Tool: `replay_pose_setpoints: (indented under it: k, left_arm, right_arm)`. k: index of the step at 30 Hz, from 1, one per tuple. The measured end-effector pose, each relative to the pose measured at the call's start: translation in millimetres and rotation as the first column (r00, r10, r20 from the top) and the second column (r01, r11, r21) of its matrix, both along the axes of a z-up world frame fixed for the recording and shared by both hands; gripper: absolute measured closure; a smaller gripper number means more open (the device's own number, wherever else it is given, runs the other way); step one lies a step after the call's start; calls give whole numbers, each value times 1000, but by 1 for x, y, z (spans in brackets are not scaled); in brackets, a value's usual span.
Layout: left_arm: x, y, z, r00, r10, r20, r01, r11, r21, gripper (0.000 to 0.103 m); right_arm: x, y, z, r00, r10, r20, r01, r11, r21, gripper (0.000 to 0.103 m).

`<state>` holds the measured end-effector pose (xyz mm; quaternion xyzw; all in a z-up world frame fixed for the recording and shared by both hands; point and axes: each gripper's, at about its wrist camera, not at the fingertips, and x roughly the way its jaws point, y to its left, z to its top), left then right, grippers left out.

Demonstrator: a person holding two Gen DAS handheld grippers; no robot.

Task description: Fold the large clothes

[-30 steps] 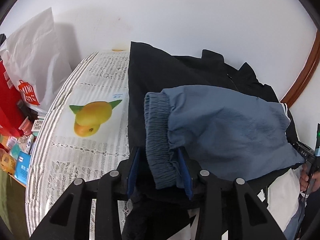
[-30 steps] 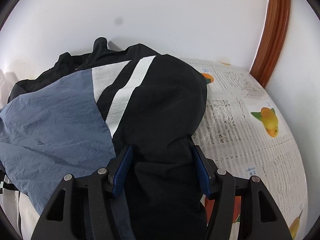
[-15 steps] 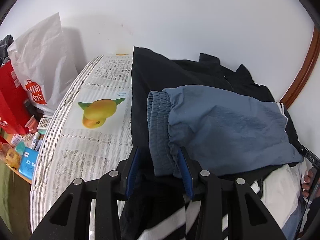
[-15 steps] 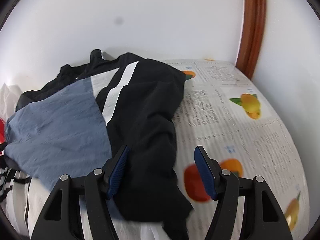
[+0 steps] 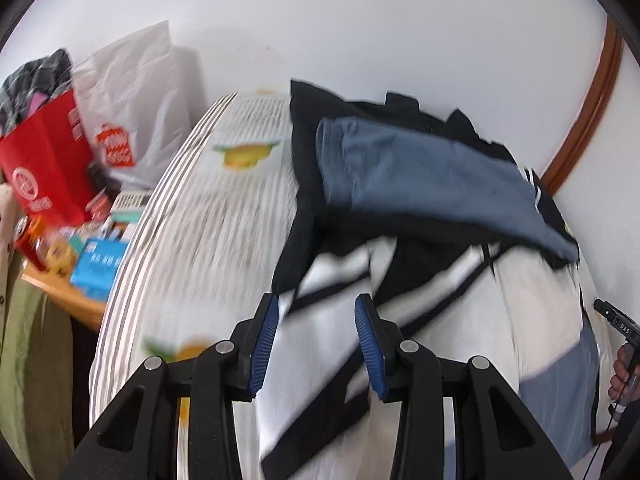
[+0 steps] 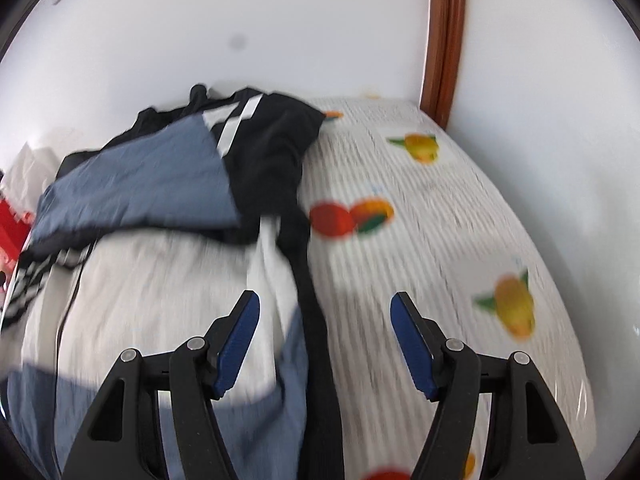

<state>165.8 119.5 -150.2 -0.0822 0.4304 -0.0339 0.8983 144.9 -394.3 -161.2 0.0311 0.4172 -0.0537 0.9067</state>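
Bags: at your far left a red paper bag (image 5: 44, 168) and a white plastic bag (image 5: 132, 108) stand against the wall, beside the table.
Clutter: a blue box (image 5: 100, 266) and small packets lie below the bags; blur hides the details.
Table: the fruit-print tablecloth (image 5: 208, 216) covers the table, bare on the left of the left view and on the right of the right view.
Left gripper (image 5: 317, 338): your jaws stand partly open with nothing pressed between the blue pads; white, black-striped cloth lies beyond the gap.
Jacket (image 5: 432, 184): it lies on the table near the wall, its grey-blue sleeve folded across the black body, the white lower part spread toward you.
Hand (image 5: 624, 368): at the right edge of the left view, your other hand grips its handle.
Right gripper (image 6: 325, 340): your jaws have just been opening and stand wide, gripping nothing; the jacket's black edge (image 6: 308, 304) runs below the gap, no pad pressing it.
Door frame (image 6: 444, 40): brown wood, upright in the far right corner.
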Motion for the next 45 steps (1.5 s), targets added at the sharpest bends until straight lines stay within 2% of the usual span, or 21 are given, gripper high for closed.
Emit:
replay_pose_setpoints:
  k: [3,9,15,21,23,24,25,26,27,28,29,32,36,42,45]
  left_arm:
    - [-33,8,-10,1000,12,-15,-12,1000,-3,50]
    - [-90,18,-29,999,6,-35,-6,1000,-17,49]
    - [-127,14,-45,998,-33,-60,30,999,-37,48]
    - [-147,-1,-49,998,-58,-31,58,998,8,48]
    - [-148,-4,-50,998,-62,-27,62,998,25,51]
    - [-148,-6,-50,997,-68,-25,68,997,22,60]
    - [-148,-8,-50,997,-71,-27,71,997,23,72]
    - [-148,-8,-50,997,-70,-31,71,997,18,77]
    - [-147,-7,-50,997,-60,-39,60,998,9,84]
    - [-148,-5,-49,998,-53,-42,52,999,-10,91]
    - [-148,-2,-47,998,-52,-41,50,998,-40,94]
    - [-153,3,-34,998,-56,-20,54,995,-88,96]
    - [-165,13,-4,995,-89,54,97,979,-177,97]
    - [-178,23,37,975,-96,199,137,969,-205,97]
    - [-175,20,52,964,-101,246,148,972,-183,97]
  right_arm:
    - [-27,0,-14,1000,12,-23,-12,1000,22,34]
    - [-80,4,-34,999,38,-24,-37,998,59,33]
    - [-112,9,-45,997,66,-34,-63,993,95,33]
    - [-131,29,-51,993,119,-21,-118,992,43,33]
    - [-130,34,-52,994,108,-16,-108,994,17,34]
    - [-129,36,-51,994,107,-10,-107,994,13,41]
    - [-129,38,-50,993,119,-4,-119,993,23,60]
    - [-128,38,-49,991,131,-1,-131,991,32,73]
    - [-127,39,-48,990,142,-6,-141,989,47,96]
    - [-126,38,-47,990,142,-4,-141,988,54,96]
    - [-126,36,-45,990,140,4,-140,989,57,97]
    - [-134,29,-30,989,139,45,-142,987,69,98]
    - [-156,19,2,979,162,127,-171,984,59,99]
    - [-171,-8,46,960,129,250,-164,978,126,99]
    - [-164,-15,62,951,109,289,-162,973,165,99]
